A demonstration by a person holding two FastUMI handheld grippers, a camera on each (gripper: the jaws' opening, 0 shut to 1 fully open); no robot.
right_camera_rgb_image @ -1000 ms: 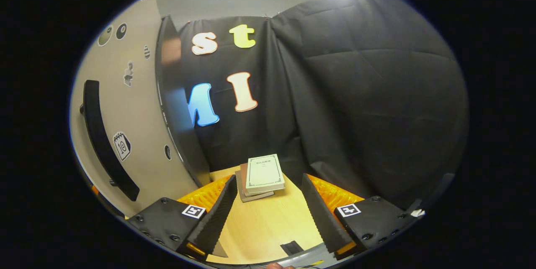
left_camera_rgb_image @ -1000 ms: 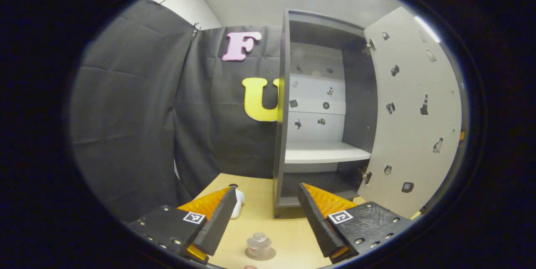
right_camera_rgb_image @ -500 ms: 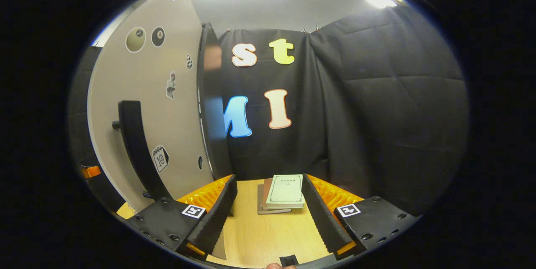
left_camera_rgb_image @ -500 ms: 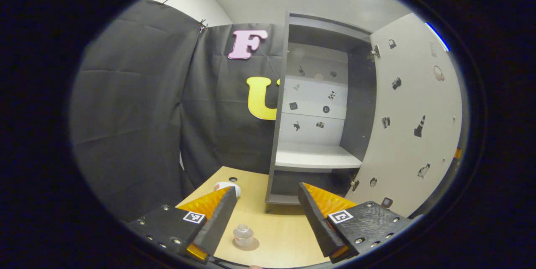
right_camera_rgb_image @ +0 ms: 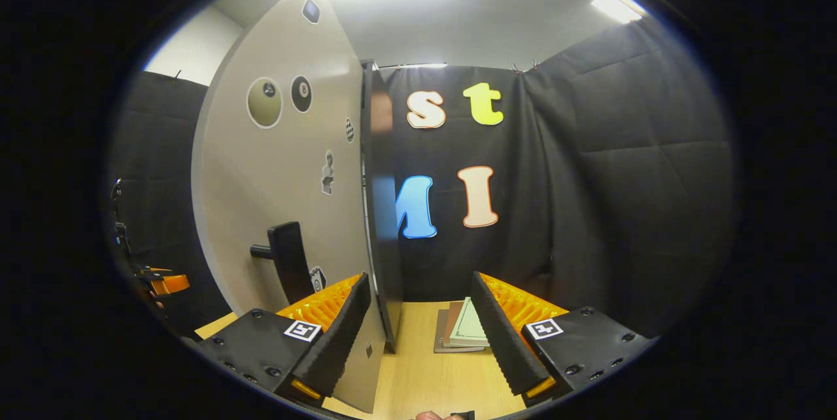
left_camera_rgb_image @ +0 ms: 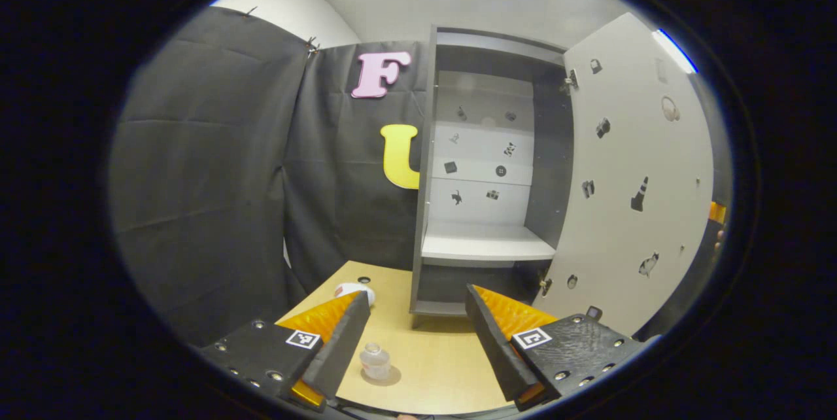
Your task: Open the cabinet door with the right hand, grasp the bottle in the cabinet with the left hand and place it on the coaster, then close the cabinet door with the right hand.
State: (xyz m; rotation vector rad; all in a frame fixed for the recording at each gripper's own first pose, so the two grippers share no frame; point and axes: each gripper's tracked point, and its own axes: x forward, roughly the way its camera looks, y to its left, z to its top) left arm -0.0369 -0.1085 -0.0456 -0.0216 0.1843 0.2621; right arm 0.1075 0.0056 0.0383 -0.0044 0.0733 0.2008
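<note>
A small clear bottle (left_camera_rgb_image: 375, 361) stands upright on a flat round coaster (left_camera_rgb_image: 386, 379) on the wooden table, just beside my left finger. My left gripper (left_camera_rgb_image: 415, 341) hovers above the table, open, with nothing between its fingers. The grey cabinet (left_camera_rgb_image: 487, 248) stands behind it with bare shelves and its pale door (left_camera_rgb_image: 628, 178) swung open to the right. In the right gripper view the door's outer face (right_camera_rgb_image: 281, 165) with its black handle (right_camera_rgb_image: 288, 262) is to the left. My right gripper (right_camera_rgb_image: 418, 335) is open and holds nothing, with the door's lower corner beside its left finger.
A white rounded object (left_camera_rgb_image: 353, 290) lies on the table left of the cabinet. A stack of books (right_camera_rgb_image: 461, 332) lies on the table beyond my right gripper. Black cloth walls close in the table. The other gripper (right_camera_rgb_image: 160, 282) shows past the door at far left.
My left gripper has drawn back from the bottle, which now looks smaller and sits more to the left. My right gripper has turned toward the door, bringing the handle closer to the middle.
</note>
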